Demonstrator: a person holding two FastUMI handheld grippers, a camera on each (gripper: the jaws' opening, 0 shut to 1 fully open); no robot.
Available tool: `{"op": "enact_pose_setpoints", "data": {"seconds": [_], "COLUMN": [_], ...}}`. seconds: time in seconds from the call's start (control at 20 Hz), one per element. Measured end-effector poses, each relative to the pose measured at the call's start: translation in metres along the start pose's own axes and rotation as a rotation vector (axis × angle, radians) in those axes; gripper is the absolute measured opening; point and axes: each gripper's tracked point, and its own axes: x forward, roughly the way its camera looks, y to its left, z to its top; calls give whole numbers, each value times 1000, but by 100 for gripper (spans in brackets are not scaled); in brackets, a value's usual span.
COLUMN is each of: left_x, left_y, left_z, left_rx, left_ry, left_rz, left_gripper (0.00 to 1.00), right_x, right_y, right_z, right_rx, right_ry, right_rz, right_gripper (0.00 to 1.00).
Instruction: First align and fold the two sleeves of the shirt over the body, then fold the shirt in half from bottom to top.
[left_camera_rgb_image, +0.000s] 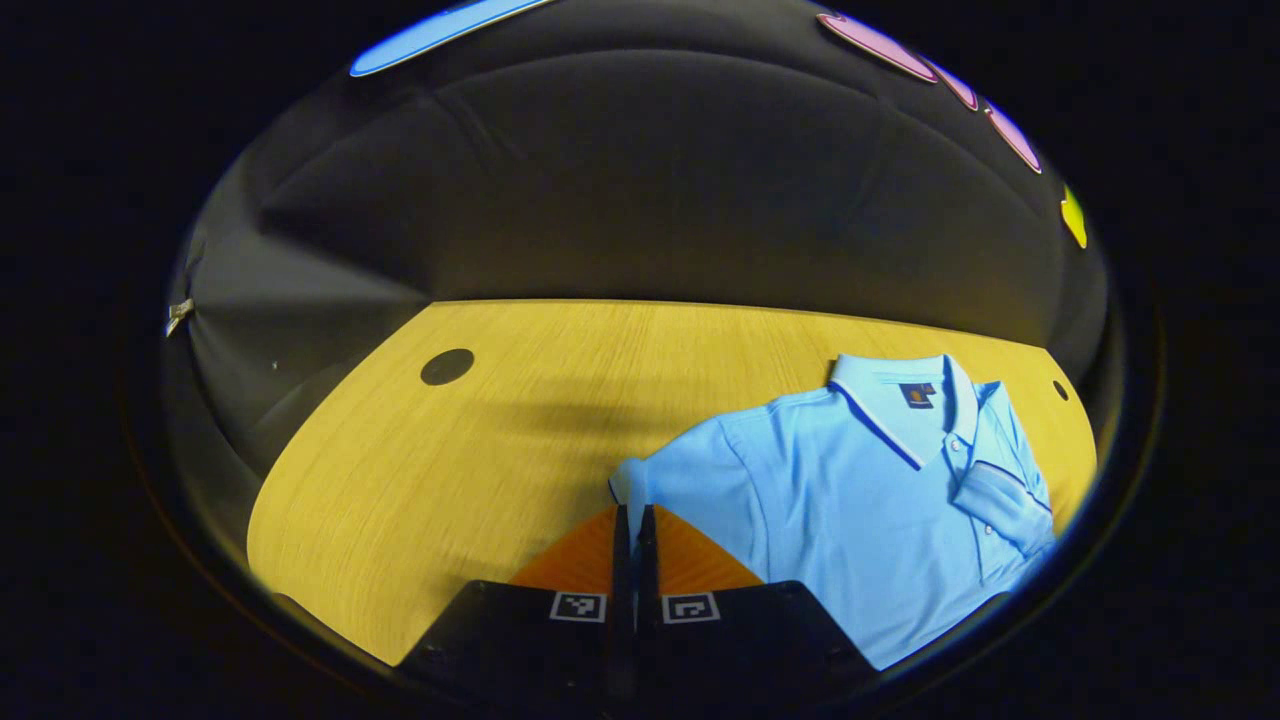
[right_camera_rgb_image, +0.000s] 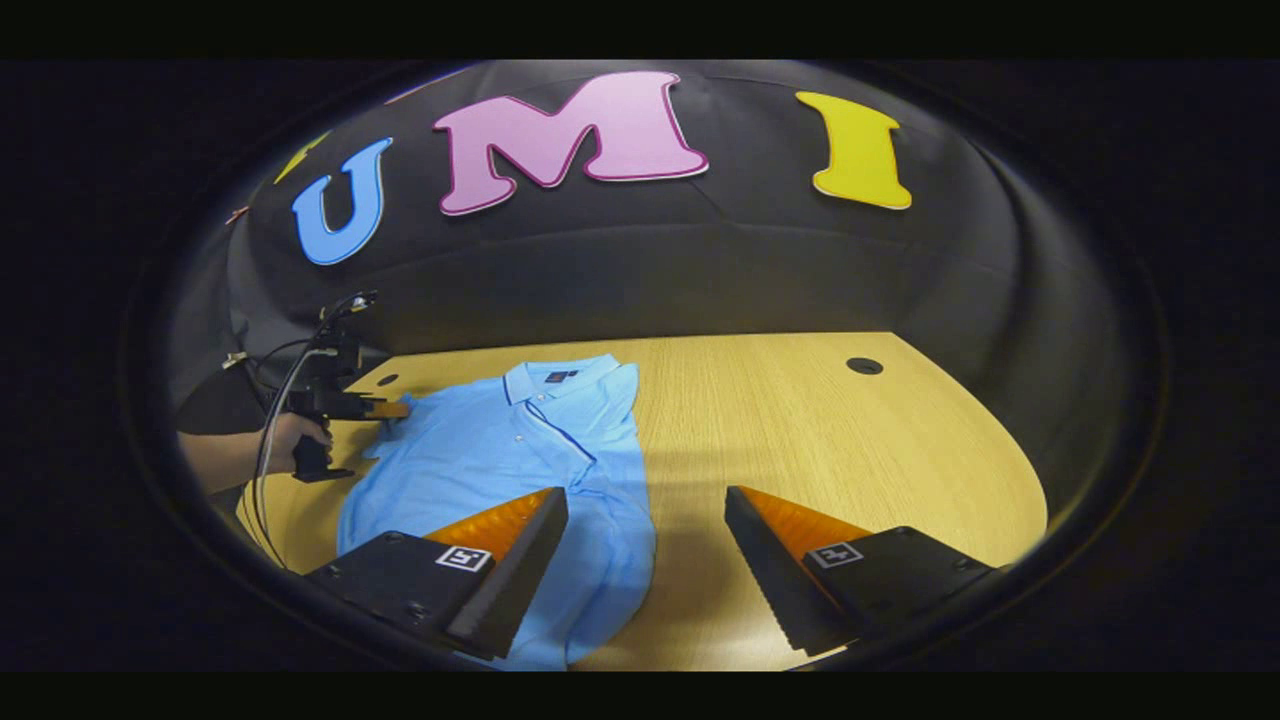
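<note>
1. While the shirt (right_camera_rgb_image: 500, 450) lay flat on the bench (right_camera_rgb_image: 800, 430), collar toward the far wall, its long axis ran away from both claws.
2. Its right sleeve (left_camera_rgb_image: 1005, 495) was folded over the body.
3. The left claw (left_camera_rgb_image: 633, 515) was clenched on the left sleeve (left_camera_rgb_image: 640, 480).
4. The right claw (right_camera_rgb_image: 645, 510) hung released, over the shirt's near right edge.

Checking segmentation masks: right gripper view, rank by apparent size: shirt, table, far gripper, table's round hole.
1. table
2. shirt
3. left gripper with its body
4. round hole
The far gripper's distance shrinks it.
</note>
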Motion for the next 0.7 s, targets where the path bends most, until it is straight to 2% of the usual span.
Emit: {"op": "enact_pose_setpoints", "data": {"seconds": [0.15,0.2,0.25,0.3,0.35,0.7], "left_x": [-23,-31,-41,-51,-58,-87], "left_y": [-23,-34,-47,-60,-74,-162], "left_z": [35,44,53,60,66,63], "left_rx": [63,63,54,41,29,-37], "left_ry": [-73,-88,-100,-111,-120,-105], "left_rz": [-38,-61,-91,-123,-152,-328], "left_gripper": [6,6,10,6,6,6], "right_x": [-8,-9,-10,-11,-14,-29], "right_y": [2,2,3,3,4,-5], "right_z": [2,4,5,6,5,10], "right_rx": [14,20,27,34,39,51], "right_ry": [-2,-5,-9,-8,-9,-33], "right_rz": [0,-1,-2,-1,-1,-23], "right_gripper": [99,98,98,98,98,98]}}
